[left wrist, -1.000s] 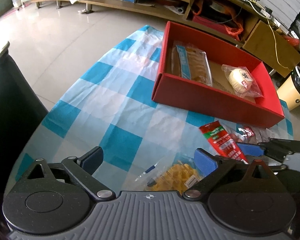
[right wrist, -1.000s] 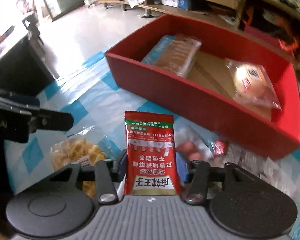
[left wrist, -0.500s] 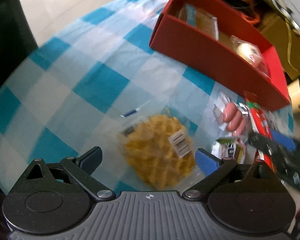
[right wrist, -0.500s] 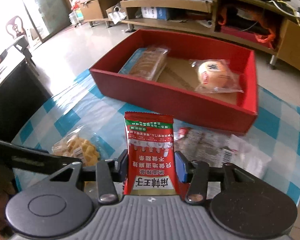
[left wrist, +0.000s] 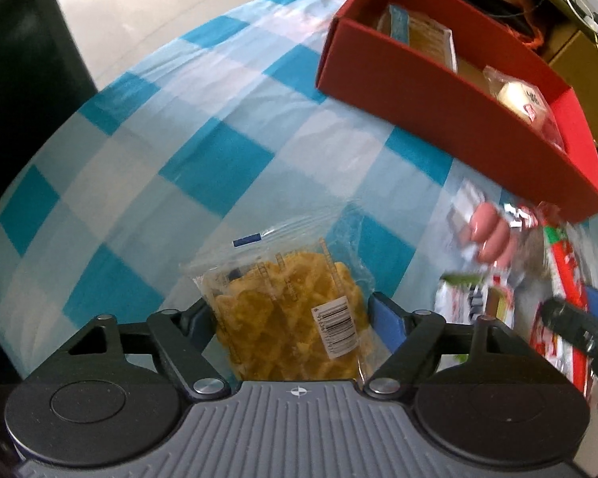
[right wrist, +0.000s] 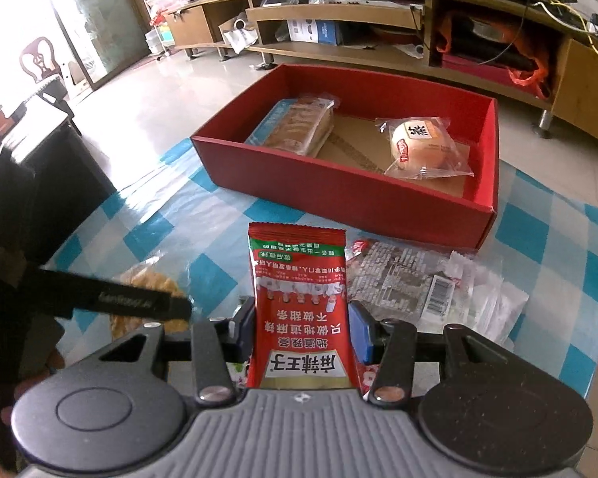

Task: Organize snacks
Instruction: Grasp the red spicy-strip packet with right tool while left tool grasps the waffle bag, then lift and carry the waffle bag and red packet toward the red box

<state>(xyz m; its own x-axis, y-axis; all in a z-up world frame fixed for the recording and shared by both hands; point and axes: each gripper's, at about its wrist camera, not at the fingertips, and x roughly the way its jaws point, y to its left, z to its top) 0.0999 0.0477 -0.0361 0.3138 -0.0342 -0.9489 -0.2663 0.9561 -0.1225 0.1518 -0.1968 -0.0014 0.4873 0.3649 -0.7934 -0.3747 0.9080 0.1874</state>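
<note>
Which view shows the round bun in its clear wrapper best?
Right wrist view: the round bun in its clear wrapper lies whole inside the red cardboard box. In the left wrist view, the bun is half hidden behind the box wall.

A pale glossy tiled floor (right wrist: 171,91) fills the upper left. A long low wooden shelf unit (right wrist: 339,16) spans the top, cluttered with boxes and cables. Bright daylight comes through what may be a glass door (right wrist: 95,12) at upper left, beside a chair (right wrist: 40,59).

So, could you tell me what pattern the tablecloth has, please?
Blue-and-white checks on the tablecloth, clearest in the left wrist view.
</note>
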